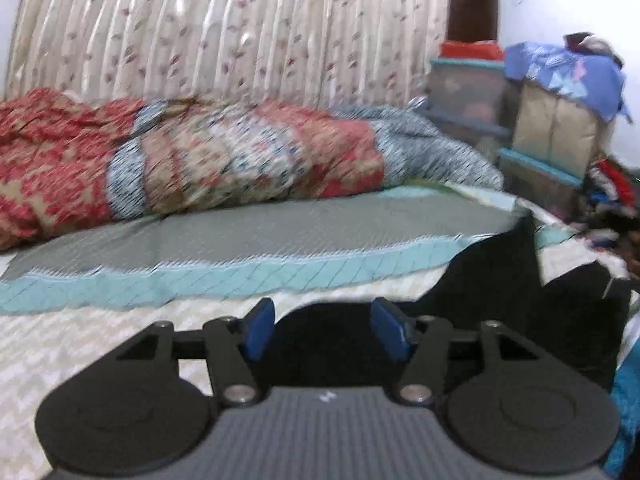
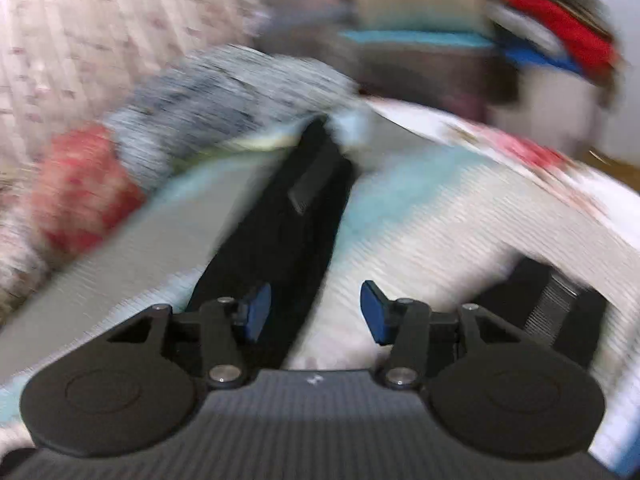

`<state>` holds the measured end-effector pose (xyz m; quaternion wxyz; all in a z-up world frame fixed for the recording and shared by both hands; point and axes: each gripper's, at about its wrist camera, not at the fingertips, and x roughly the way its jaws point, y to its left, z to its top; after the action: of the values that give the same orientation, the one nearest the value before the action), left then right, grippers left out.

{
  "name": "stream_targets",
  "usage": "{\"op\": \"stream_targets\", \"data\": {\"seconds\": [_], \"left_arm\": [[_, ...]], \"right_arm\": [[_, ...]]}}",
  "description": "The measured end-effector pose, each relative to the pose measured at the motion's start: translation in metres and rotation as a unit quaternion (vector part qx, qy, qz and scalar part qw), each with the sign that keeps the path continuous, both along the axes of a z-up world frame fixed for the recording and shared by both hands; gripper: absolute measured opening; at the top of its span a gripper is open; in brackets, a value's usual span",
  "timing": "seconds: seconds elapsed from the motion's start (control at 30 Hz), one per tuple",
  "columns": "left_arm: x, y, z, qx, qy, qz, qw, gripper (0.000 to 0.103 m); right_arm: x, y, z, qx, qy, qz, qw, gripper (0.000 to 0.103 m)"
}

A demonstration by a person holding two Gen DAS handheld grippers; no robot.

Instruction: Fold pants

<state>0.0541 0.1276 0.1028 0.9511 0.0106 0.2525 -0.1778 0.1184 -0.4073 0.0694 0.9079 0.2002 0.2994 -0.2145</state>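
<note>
Black pants point(image 1: 500, 280) lie on the bed at the right of the left wrist view and spread under my left gripper point(image 1: 325, 330). Its blue pads stand apart, with dark cloth showing in the gap but not pinched. The right wrist view is smeared by motion. There a long strip of the black pants point(image 2: 288, 220) runs from the bed's far side down to my right gripper point(image 2: 315, 312). That gripper is open, its left pad over the cloth and pale bedspread under the rest of the gap. Another black part with a ribbed band point(image 2: 560, 300) lies at the right.
A grey and teal blanket point(image 1: 280, 232) lies flat on the white patterned bedspread point(image 1: 80, 340). Behind it a bunched red and blue quilt point(image 1: 200, 160) rests along a flowered curtain point(image 1: 240, 32). Stacked storage boxes point(image 1: 468, 92) and piled clothes point(image 1: 612, 184) stand at the right.
</note>
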Motion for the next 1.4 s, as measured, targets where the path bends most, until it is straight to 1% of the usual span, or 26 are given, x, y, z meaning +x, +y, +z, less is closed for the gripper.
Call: {"op": "stream_targets", "data": {"seconds": [0.07, 0.13, 0.2, 0.27, 0.33, 0.37, 0.4, 0.43, 0.5, 0.53, 0.57, 0.6, 0.63, 0.7, 0.73, 0.77, 0.8, 0.83, 0.87, 0.93, 1.0, 1.07, 1.2, 1.27, 1.33, 1.4], "left_arm": [[0.01, 0.017, -0.003, -0.01, 0.033, 0.032, 0.9989, 0.056], [0.027, 0.033, -0.007, -0.035, 0.07, 0.05, 0.9957, 0.056], [0.054, 0.044, -0.018, -0.049, 0.103, 0.057, 0.9918, 0.061], [0.085, 0.049, -0.037, -0.046, 0.138, 0.068, 0.987, 0.067], [0.112, 0.045, -0.06, -0.049, 0.18, 0.07, 0.98, 0.067], [0.123, 0.038, -0.072, -0.06, 0.205, 0.066, 0.9748, 0.063], [0.125, 0.033, -0.079, -0.064, 0.214, 0.06, 0.9729, 0.058], [0.126, 0.018, -0.083, -0.05, 0.208, 0.05, 0.9756, 0.047], [0.118, -0.007, -0.081, 0.006, 0.162, 0.05, 0.9855, 0.026], [0.111, -0.013, -0.077, 0.026, 0.143, 0.059, 0.9876, 0.016], [0.108, -0.008, -0.07, 0.02, 0.135, 0.074, 0.9879, 0.016], [0.109, 0.006, -0.061, -0.002, 0.129, 0.102, 0.9864, 0.016], [0.109, 0.028, -0.05, -0.031, 0.122, 0.144, 0.9815, 0.015], [0.102, 0.074, -0.036, -0.079, 0.1, 0.22, 0.9671, 0.015], [0.097, 0.097, -0.031, -0.106, 0.089, 0.257, 0.9564, 0.015], [0.093, 0.111, -0.029, -0.107, 0.081, 0.294, 0.9463, 0.015], [0.091, 0.119, -0.029, -0.093, 0.075, 0.327, 0.9373, 0.015], [0.091, 0.126, -0.032, -0.079, 0.079, 0.349, 0.9304, 0.015], [0.094, 0.13, -0.037, -0.077, 0.093, 0.355, 0.9271, 0.015], [0.1, 0.131, -0.047, -0.083, 0.119, 0.344, 0.9279, 0.016], [0.102, 0.119, -0.051, -0.052, 0.113, 0.338, 0.9327, 0.018], [0.104, 0.109, -0.053, -0.038, 0.106, 0.336, 0.9353, 0.018], [0.106, 0.114, -0.051, -0.052, 0.105, 0.341, 0.9327, 0.018], [0.104, 0.119, -0.049, -0.06, 0.106, 0.343, 0.9312, 0.018], [0.104, 0.119, -0.048, -0.063, 0.106, 0.342, 0.9317, 0.018], [0.104, 0.118, -0.046, -0.059, 0.105, 0.34, 0.9327, 0.018]], "right_arm": [[-0.025, -0.002, -0.017, 0.016, 0.01, -0.022, 1.0, 0.053], [-0.036, 0.009, -0.029, 0.027, 0.016, -0.023, 0.999, 0.053], [-0.043, 0.01, -0.034, 0.031, 0.021, -0.007, 0.999, 0.053], [-0.036, 0.015, -0.034, 0.03, 0.022, 0.017, 0.999, 0.053], [-0.032, 0.02, -0.032, 0.031, 0.013, 0.032, 0.999, 0.053], [-0.028, 0.023, -0.027, 0.034, 0.006, 0.039, 0.999, 0.053], [-0.025, 0.024, -0.024, 0.035, 0.001, 0.045, 0.998, 0.053], [-0.019, 0.03, -0.022, 0.032, -0.002, 0.053, 0.998, 0.053], [-0.012, 0.024, -0.023, 0.02, -0.003, 0.064, 0.998, 0.053], [-0.009, 0.026, -0.024, 0.013, -0.002, 0.067, 0.998, 0.053], [-0.004, 0.026, -0.026, 0.006, 0.0, 0.071, 0.997, 0.053], [-0.004, 0.027, -0.025, 0.001, 0.0, 0.073, 0.997, 0.053], [-0.002, 0.027, -0.024, -0.004, -0.001, 0.074, 0.997, 0.053], [0.001, 0.024, -0.021, -0.014, -0.004, 0.071, 0.997, 0.053], [0.002, 0.02, -0.019, -0.019, -0.006, 0.069, 0.997, 0.053], [0.004, 0.016, -0.017, -0.022, -0.008, 0.068, 0.997, 0.053], [0.005, 0.012, -0.016, -0.025, -0.009, 0.067, 0.997, 0.053], [0.007, 0.007, -0.017, -0.028, -0.009, 0.066, 0.997, 0.053], [0.009, 0.003, -0.017, -0.031, -0.007, 0.065, 0.997, 0.053], [0.016, -0.005, -0.019, -0.04, -0.002, 0.062, 0.997, 0.053], [0.028, -0.014, -0.019, -0.048, 0.004, 0.057, 0.997, 0.053], [0.042, -0.021, -0.017, -0.052, 0.002, 0.058, 0.997, 0.053], [0.081, -0.023, -0.014, -0.073, 0.003, 0.097, 0.993, 0.053], [0.097, -0.027, -0.018, -0.09, 0.019, 0.09, 0.992, 0.054], [0.099, -0.043, -0.023, -0.062, 0.012, 0.054, 0.997, 0.057], [0.09, -0.063, -0.03, 0.022, -0.015, 0.02, 0.999, 0.059]]}}
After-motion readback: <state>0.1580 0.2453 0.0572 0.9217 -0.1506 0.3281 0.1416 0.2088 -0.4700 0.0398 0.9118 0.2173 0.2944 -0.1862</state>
